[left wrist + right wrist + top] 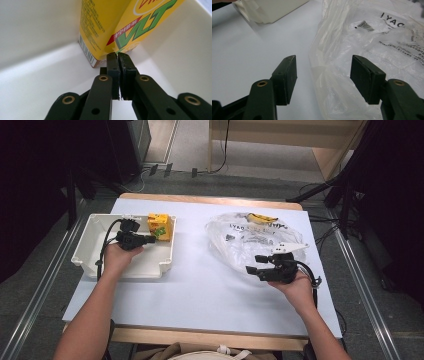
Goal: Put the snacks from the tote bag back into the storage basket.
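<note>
Left tool (117,58) closed beside carton (110,27); high view adds bag (250,240)

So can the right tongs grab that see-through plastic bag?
Probably yes: the right tongs are open, with the crinkly clear plastic bag edge already between them and nothing blocking.

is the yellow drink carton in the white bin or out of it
In. The yellow carton stands in the white bin's far corner, walls around it, with the shut left gripper just in front.

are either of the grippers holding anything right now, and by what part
Nothing is held. The left gripper is shut empty before the yellow carton; the right gripper is open.
</note>
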The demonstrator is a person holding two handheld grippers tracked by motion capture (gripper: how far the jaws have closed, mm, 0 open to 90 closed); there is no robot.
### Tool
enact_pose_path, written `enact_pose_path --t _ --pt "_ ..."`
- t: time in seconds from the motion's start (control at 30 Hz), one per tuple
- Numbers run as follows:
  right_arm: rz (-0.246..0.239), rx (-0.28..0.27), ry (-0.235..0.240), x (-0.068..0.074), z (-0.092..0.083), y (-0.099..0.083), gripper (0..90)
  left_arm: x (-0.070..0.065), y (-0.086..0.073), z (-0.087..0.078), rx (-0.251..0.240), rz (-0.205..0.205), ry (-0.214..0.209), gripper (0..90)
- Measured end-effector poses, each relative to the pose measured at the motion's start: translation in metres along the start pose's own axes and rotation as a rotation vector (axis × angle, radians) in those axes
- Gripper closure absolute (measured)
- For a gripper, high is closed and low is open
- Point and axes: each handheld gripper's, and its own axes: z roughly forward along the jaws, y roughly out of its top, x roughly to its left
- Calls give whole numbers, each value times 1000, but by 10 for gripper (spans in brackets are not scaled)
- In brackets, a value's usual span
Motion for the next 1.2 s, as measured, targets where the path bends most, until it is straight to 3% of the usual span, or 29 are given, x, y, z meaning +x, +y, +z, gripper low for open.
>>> enact_pose_path --t 0.2,0.33,0.5,0.67,1.0,1.2 --pt "1 1 -2 -1 0 0 392 -6 1 -7 4 1 -29 846" --pt "1 -2 1 -1 0 0 391 -10 2 -12 12 8 -50 766" --pt "-3 2 0 -1 1 1 391 -16 3 -18 26 -38 -92 707" --pt "-10 4 1 -1 2 1 391 -23 6 -26 12 -35 -94 643" --pt "-7 4 9 -1 2 1 389 -42 12 -33 34 28 -75 532" --pt "-3 5 13 -1 3 1 387 -57 18 -38 33 55 -93 484"
